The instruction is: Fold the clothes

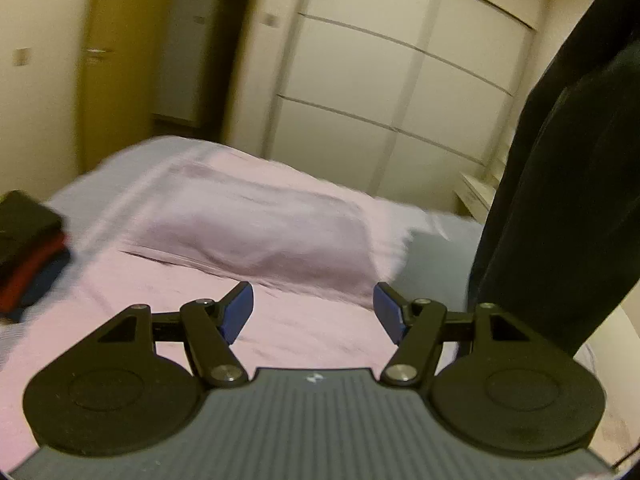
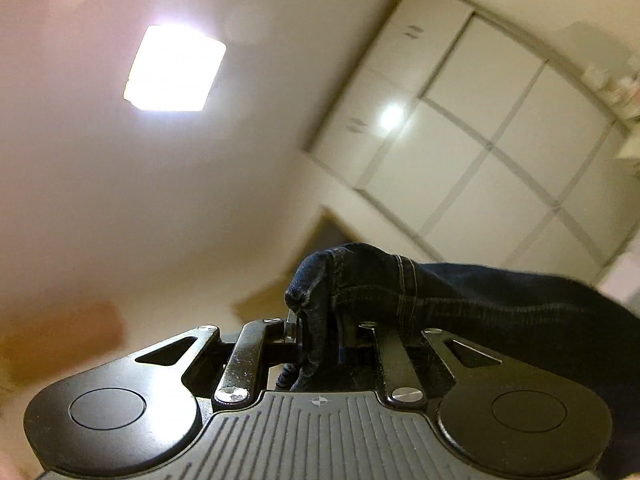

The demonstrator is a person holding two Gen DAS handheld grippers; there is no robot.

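The right tool (image 2: 320,344) pinches the jeans (image 2: 460,292) by 1 hem corner; the left tool (image 1: 313,312), at their 9 o'clock, gapes empty. The denim's weight may drag it free onto the bed (image 1: 304,336).

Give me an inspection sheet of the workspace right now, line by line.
Surface: bed with pink sheet, pillow at its head.
Job's things: dark jeans hanging from the raised right tool; folded stack at the bed's left edge.
Clutter: nothing seen.
Grippers: left tool open above the sheet, holding nothing; right tool shut on the jeans, pointing toward the ceiling.
Cables: nothing seen.
Surroundings: white wardrobe, ceiling light.
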